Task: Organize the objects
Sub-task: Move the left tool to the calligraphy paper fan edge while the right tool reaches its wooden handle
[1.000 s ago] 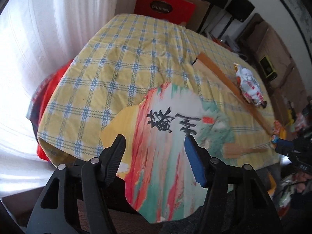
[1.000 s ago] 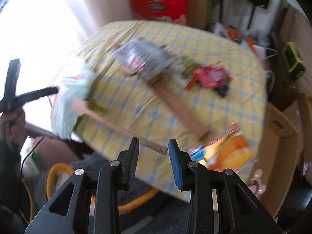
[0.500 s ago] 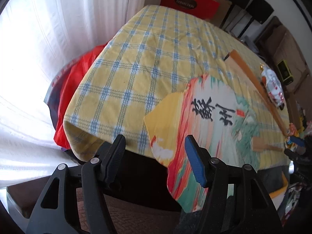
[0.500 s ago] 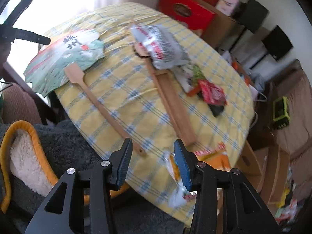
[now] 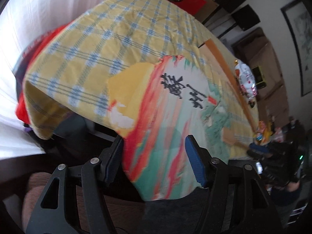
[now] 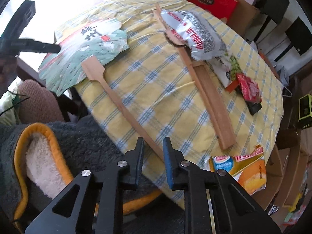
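Note:
A painted paper fan (image 5: 175, 117) with black characters lies on the yellow checked tablecloth (image 5: 117, 39), its blade hanging over the near table edge. My left gripper (image 5: 154, 146) is open around that overhanging edge, pads not pressing on it. In the right wrist view the fan (image 6: 87, 44) has a long wooden handle (image 6: 124, 107) running toward me. My right gripper (image 6: 153, 148) is closing on the handle's tip. The tip sits between the jaws against the blue pad, and a gap still shows on the other side.
A long wooden case (image 6: 210, 101) lies across the table with a silver snack bag (image 6: 197, 33) on its far end. Green (image 6: 232, 64) and red (image 6: 249, 87) packets sit further right, an orange bag (image 6: 247, 167) at the near edge. A grey, orange-trimmed cushion (image 6: 39, 146) lies below.
The right gripper has shifted left and lower, from the orange bag to the fan handle's tip, and its jaws have narrowed. The left gripper has swung back over the fan's overhanging edge.

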Tool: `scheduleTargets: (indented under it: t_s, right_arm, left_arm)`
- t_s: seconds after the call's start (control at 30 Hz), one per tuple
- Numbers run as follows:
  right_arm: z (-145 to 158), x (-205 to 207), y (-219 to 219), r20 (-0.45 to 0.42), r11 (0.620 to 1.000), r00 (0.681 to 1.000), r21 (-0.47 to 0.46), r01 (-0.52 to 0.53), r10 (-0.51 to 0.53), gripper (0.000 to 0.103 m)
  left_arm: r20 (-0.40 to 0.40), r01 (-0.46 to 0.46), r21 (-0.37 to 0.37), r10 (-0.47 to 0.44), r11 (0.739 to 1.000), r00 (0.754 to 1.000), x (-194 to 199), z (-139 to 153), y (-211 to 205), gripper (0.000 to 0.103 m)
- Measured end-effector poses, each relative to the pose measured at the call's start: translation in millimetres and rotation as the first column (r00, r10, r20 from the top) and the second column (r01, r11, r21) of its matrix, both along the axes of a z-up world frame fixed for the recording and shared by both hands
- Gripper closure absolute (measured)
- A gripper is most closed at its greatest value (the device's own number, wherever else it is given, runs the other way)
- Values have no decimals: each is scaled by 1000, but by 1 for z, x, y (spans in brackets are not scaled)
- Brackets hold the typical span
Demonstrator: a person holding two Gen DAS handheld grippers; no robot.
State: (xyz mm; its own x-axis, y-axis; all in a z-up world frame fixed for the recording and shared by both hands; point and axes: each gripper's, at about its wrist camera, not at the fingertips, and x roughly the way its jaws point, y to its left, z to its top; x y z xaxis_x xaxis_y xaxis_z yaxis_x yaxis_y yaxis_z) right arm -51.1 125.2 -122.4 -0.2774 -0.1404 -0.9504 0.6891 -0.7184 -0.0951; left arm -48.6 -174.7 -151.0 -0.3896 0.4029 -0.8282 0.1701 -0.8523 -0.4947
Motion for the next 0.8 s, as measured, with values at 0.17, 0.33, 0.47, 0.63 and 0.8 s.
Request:
scheduleTargets:
  t_s: [0.17,0.33,0.47,0.63,0.8]
  right_arm:
    - [1,15,-5,-14,1000,1000,18,-7,7,88]
    - [4,28,-13,-12,999,999,3,-33,33,91]
    - [5,37,-20,12,997,998,-46,-55,55,96]
    - [-4,42,-19,38,996,998,-84,-42,45,97]
    - [10,42,-7,-28,992,1000,-122,-13,9,96]
  left_arm:
    - [-2,-10,19,10,1000,1000,5,3,2,63]
    - [-39,4,-17,-5,1000,999,15,17,7,71]
    - [-56,56,88,-51,995,997,22,27,11,81]
    - [-61,91,159,-83,983,995,23,31,20,84]
    - [-49,59,143,-53,988,997,23,29,18,84]
